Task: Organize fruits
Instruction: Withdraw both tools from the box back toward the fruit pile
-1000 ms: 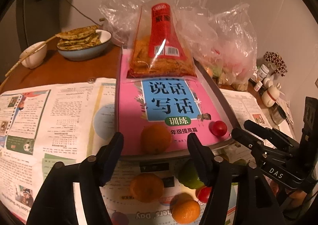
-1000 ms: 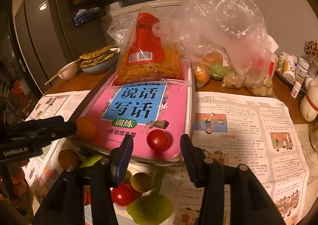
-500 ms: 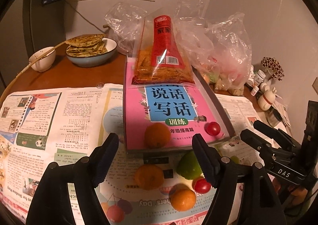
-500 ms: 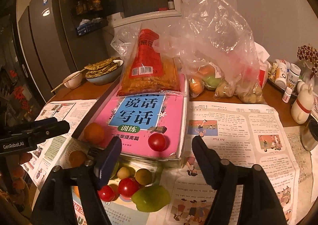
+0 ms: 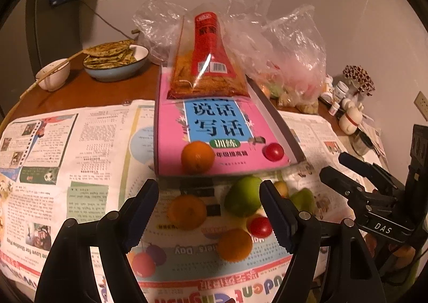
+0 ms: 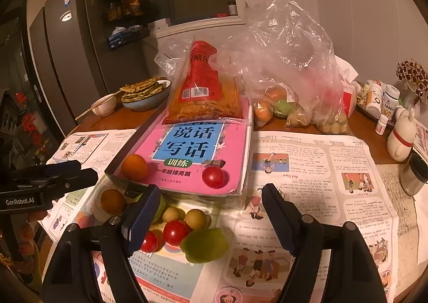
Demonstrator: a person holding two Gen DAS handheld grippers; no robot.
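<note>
A round orange mandarin (image 5: pixel 198 156) and a small red cherry tomato (image 5: pixel 273 151) sit on the near edge of a pink-covered book (image 5: pixel 214 126) that lies on a dark flat tray. The rest of the fruit lies loose on the newspaper-covered tabletop (image 6: pixel 307 166) just in front of the book: two more mandarins (image 5: pixel 187 212), green pear-like fruits (image 5: pixel 243 196), red tomatoes (image 6: pixel 176 232) and small yellow-green round fruits (image 6: pixel 196 218). More fruit stays inside a crumpled clear plastic bag (image 6: pixel 289 70) behind the book, beside a red-and-clear packet of dried noodles (image 5: pixel 207 67) resting on the book's far end.

The step in hand looks like the gap between placements: one mandarin and one tomato are set out on the book, the heap is still to be sorted. The next move calls for picking one fruit from the heap, closing gently on it because round fruit rolls and tomatoes bruise, and setting it beside its like.

The left hand-held gripper (image 5: pixel 208 214) hangs above the heap with jaws well apart, having just been opening, nothing between the pads. The right hand-held gripper (image 6: pixel 211 214) is likewise spread wide and just opened, empty, above the tomatoes and the green fruit.
</note>
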